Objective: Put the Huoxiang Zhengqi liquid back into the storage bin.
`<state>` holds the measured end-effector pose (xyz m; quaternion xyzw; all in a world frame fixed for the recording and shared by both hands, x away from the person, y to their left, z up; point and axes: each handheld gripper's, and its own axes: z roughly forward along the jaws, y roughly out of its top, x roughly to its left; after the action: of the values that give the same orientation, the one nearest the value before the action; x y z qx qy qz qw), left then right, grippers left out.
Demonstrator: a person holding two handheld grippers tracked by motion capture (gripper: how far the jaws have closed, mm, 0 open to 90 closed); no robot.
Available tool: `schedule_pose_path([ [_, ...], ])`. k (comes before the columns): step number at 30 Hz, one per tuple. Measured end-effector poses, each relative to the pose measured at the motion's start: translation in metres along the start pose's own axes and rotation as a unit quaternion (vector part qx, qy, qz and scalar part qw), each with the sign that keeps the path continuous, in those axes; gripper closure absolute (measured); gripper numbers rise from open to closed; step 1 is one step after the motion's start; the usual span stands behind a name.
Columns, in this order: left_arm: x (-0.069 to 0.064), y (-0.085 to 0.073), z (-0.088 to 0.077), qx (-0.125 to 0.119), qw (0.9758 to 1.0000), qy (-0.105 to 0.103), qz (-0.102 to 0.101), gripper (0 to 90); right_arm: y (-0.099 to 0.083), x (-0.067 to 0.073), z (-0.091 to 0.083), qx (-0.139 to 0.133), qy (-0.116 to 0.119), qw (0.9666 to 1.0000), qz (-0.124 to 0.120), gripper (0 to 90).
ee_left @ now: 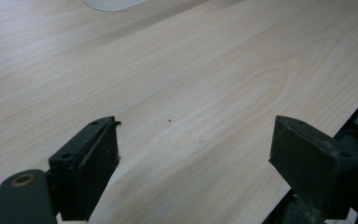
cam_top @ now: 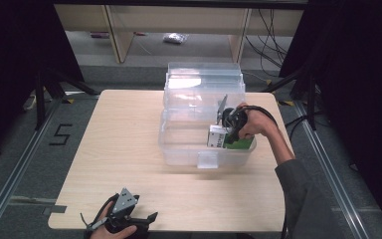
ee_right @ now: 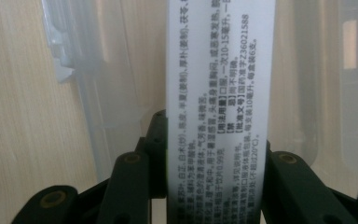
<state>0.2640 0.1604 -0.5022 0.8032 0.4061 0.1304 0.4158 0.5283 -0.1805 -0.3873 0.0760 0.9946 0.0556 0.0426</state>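
A white and green medicine box [cam_top: 224,139] hangs inside the clear plastic bin [cam_top: 179,149] at its right side, with my right gripper [cam_top: 227,130] shut on it from above. In the right gripper view the box's white printed side [ee_right: 219,93] stands upright between the two black jaws, which press on both its edges. My left gripper [cam_top: 144,219] lies at the table's front edge, held by a hand. Its fingers [ee_left: 91,161] stand wide apart over bare wood [ee_left: 191,84] with nothing between them.
The bin's clear lid [cam_top: 204,82] is tipped open behind it at the table's far edge. Dark rails and cables run along the floor on both sides. The light wooden tabletop [cam_top: 124,134] lies bare left of the bin.
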Motion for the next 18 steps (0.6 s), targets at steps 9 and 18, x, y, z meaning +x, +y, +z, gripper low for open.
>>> schedule_pose_path([
  [9,0.000,0.000,0.000,0.000,1.0000,0.000,-0.001,14.8,0.000,0.001,0.006,0.010,0.002,0.9999,0.001,64.5],
  [18,0.001,0.000,0.000,0.001,1.0000,0.000,0.001,14.8,-0.005,-0.001,0.018,0.002,0.009,0.9996,-0.025,64.3],
])
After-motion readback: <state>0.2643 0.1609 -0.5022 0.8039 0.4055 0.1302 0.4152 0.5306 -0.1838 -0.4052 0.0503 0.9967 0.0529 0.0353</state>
